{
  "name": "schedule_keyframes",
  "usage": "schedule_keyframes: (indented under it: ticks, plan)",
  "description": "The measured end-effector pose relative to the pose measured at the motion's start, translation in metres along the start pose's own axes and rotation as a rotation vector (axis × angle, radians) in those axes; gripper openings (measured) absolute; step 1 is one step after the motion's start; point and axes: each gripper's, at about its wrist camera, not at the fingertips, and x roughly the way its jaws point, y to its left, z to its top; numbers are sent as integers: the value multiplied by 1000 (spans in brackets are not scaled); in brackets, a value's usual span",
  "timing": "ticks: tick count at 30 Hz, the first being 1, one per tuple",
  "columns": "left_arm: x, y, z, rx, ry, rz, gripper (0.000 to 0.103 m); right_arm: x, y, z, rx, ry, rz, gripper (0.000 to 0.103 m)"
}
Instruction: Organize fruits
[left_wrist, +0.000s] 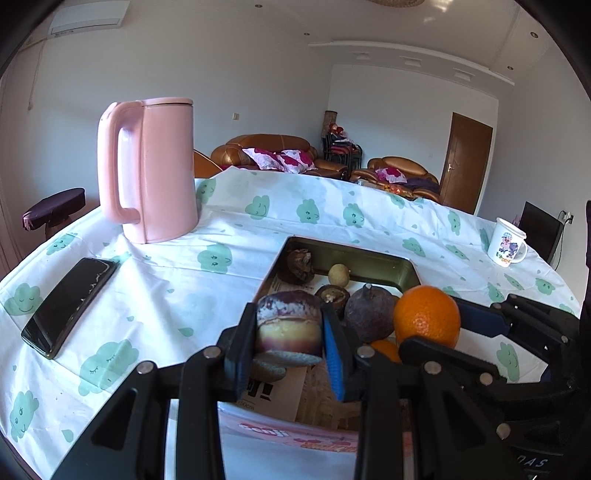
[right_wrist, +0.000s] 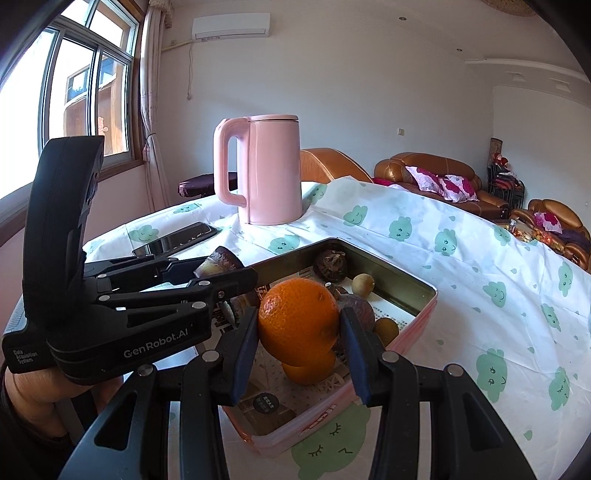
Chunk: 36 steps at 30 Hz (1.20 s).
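Left tongs (left_wrist: 289, 334) clamp a sugarcane piece (left_wrist: 289, 325) above the tin box (left_wrist: 404, 271).

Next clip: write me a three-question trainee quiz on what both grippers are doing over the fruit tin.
1. True or false: the right gripper is shut on the orange.
2. What does the left gripper hold: A) the purple-and-yellow cut piece, B) the phone, C) the mug?
3. Fill in: both held items hang above the open ___.

Key: 1 true; 2 A; 3 tin.

White walls, daylit window (right_wrist: 74, 92); brown leather sofas (left_wrist: 266, 155), wooden door (left_wrist: 467, 162), wall air conditioner (right_wrist: 231, 25)
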Motion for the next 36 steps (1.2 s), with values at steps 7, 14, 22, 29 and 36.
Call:
schedule_keyframes:
  ticks: [7,14,22,29,36]
  plan:
    - [5,1,-4,8,24,4,35,5,2,-1,-11,46,16,46]
    - [8,0,-8,13,37,10,38,11,2,-4,-7,98,54,47]
    - [-4,2,-6,6,-3,28,77,1,-9,-5,46,54,27,60]
    - [-15,0,-1,1,-45,21,89,-15,-8,-6,40,-3,-36,68]
    - [-28,-5,4,4,-77,13,94,-33,-17,-4,64,-30,-72,68]
